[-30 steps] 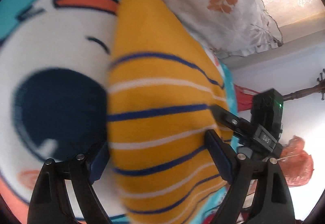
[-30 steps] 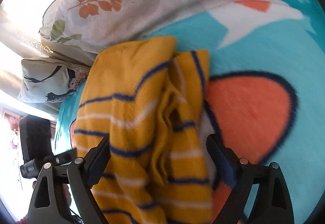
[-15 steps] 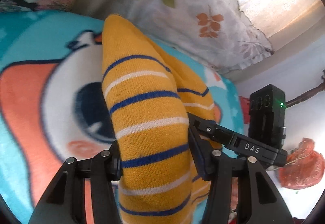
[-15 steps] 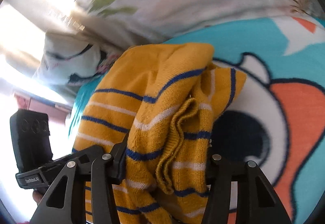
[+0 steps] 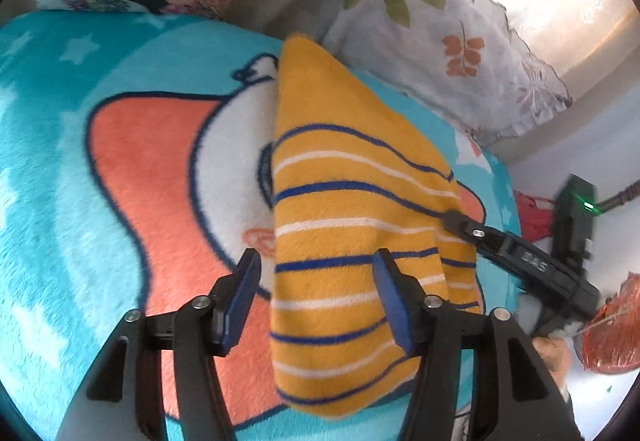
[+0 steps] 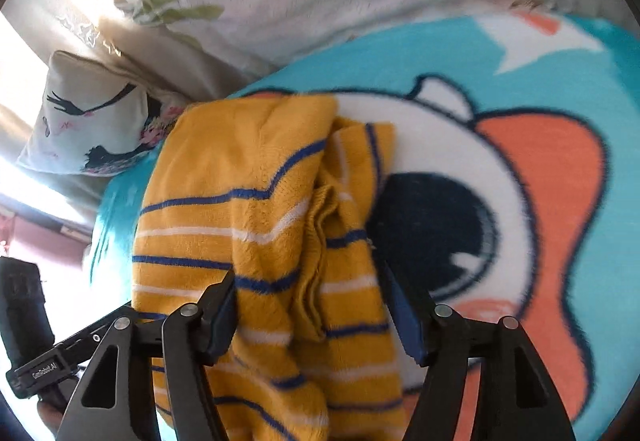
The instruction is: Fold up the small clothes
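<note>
While both grippers [image 5: 316, 297] [image 6: 308, 315] open around the sweater [image 5: 340, 225], only right view shows its bunched folds

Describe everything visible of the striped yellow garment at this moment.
The yellow knit garment is mustard with thin navy and white stripes, soft and fuzzy-looking. It lies bunched in a long folded heap on the turquoise cartoon blanket, with a ribbed edge gathered along a central crease in the right wrist view. It sits between the fingers of the left gripper and the right gripper, whose jaws are opening; the pads do not clearly press it.
</note>
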`<state>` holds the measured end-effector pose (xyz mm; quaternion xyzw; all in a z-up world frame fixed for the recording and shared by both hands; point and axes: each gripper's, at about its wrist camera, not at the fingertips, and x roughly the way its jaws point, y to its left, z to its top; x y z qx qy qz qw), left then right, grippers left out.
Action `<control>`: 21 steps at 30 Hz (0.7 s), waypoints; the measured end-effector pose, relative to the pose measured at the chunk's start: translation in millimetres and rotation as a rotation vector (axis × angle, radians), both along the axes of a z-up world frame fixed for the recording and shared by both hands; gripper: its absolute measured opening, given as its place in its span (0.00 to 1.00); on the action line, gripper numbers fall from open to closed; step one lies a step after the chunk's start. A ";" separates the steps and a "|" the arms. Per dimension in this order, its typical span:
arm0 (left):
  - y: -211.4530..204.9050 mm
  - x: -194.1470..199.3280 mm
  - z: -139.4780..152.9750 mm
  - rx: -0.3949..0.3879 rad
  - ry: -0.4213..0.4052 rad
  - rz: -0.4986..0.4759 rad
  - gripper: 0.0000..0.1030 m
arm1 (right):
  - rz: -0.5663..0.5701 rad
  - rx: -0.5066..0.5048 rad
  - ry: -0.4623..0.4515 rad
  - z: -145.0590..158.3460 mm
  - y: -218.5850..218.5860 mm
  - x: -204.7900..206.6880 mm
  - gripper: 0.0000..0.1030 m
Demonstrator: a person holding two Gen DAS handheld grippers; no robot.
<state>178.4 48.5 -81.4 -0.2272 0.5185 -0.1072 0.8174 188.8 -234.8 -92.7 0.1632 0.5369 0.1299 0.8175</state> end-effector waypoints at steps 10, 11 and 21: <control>-26.5 -11.0 -27.1 0.032 0.082 -0.112 0.57 | 0.061 -0.242 -0.084 15.4 42.4 -33.6 0.45; -26.6 -12.1 -22.8 0.038 0.069 -0.121 0.57 | 0.047 -0.252 -0.050 5.6 42.5 -30.3 0.46; 19.4 -37.2 11.0 0.096 -0.032 -0.022 0.64 | -0.001 -0.182 -0.116 44.0 51.3 -9.7 0.49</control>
